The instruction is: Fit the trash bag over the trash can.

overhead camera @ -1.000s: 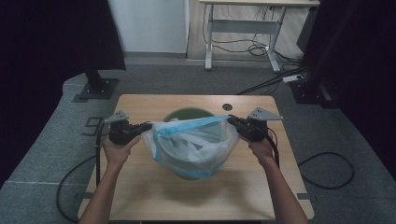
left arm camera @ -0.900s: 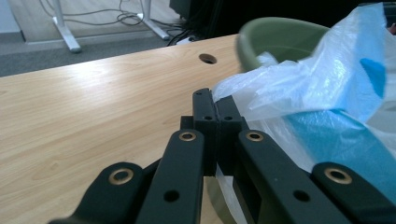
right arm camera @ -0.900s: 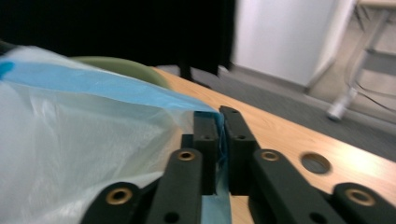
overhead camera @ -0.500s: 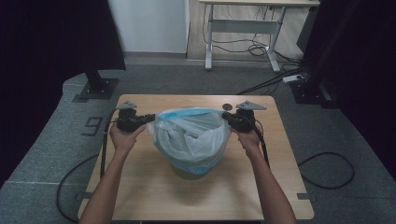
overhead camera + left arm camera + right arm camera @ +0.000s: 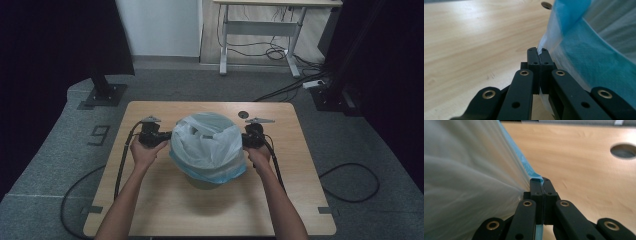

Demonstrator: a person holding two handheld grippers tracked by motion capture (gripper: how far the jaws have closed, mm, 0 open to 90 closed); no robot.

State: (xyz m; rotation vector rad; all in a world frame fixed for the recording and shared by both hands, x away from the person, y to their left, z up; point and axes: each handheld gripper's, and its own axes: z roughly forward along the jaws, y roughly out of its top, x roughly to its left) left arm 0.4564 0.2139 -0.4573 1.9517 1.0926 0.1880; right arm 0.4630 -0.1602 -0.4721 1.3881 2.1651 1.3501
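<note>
the wooden tabletop (image 5: 165,205) carries everything, with a small round hole (image 5: 243,114) near its far edge, toward the far right corner. at the middle of the tabletop, a little nearer the far edge than the near one, stands a dark green bin (image 5: 202,181), its lower wall just showing under a pale blue plastic bag (image 5: 207,145) that is draped over its top and hangs down its sides. the bag is the largest thing on the tabletop and covers the bin's mouth entirely.

the left gripper (image 5: 161,140) sits just beside the bag on the side of the tabletop's left edge, held in the person's left hand (image 5: 145,152). in the left gripper view its jaws are clenched together on a thin fold of the bag's edge (image 5: 539,51).

the right gripper (image 5: 246,140) sits just beside the bag on the side of the right edge, held in the right hand (image 5: 258,156). in the right gripper view its jaws are pressed tight on the bag's blue hem (image 5: 536,178), with the film stretched away from them.

a black cable trails from each gripper toward the near edge.
</note>
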